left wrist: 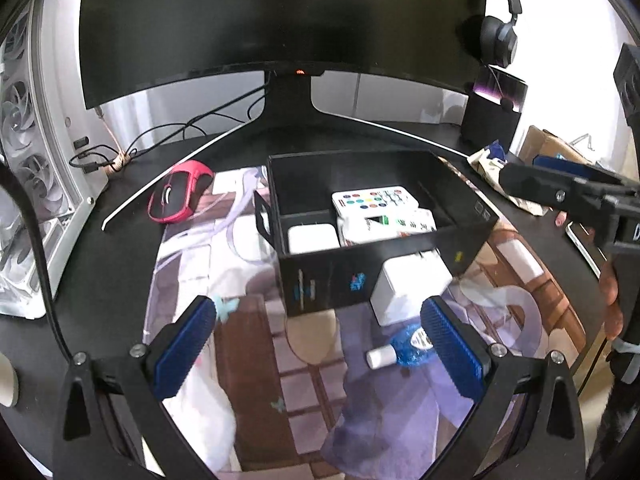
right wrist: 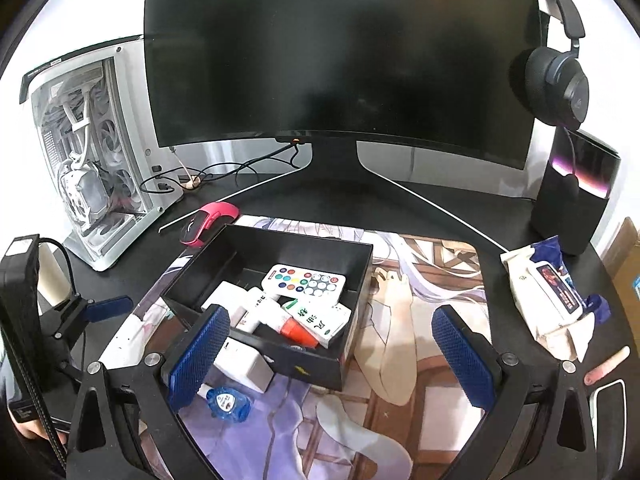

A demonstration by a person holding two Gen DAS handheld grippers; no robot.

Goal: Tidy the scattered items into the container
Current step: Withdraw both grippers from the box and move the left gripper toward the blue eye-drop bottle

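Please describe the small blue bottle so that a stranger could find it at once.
Find the black box on the printed desk mat before the monitor. Against its near wall stands a white charger block. Just nearer lies the blue bottle, white-capped, the only blue item lying loose there.

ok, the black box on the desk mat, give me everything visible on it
The black box is an open-topped, rectangular container, apparently glossy card, with small blue and yellow print on its outer wall and a cut-out handle flap at one end. It sits flat on the illustrated desk mat, in front of the monitor. Inside lie a white remote with coloured buttons, white packets and a white block. A white charger sits against its near wall outside.
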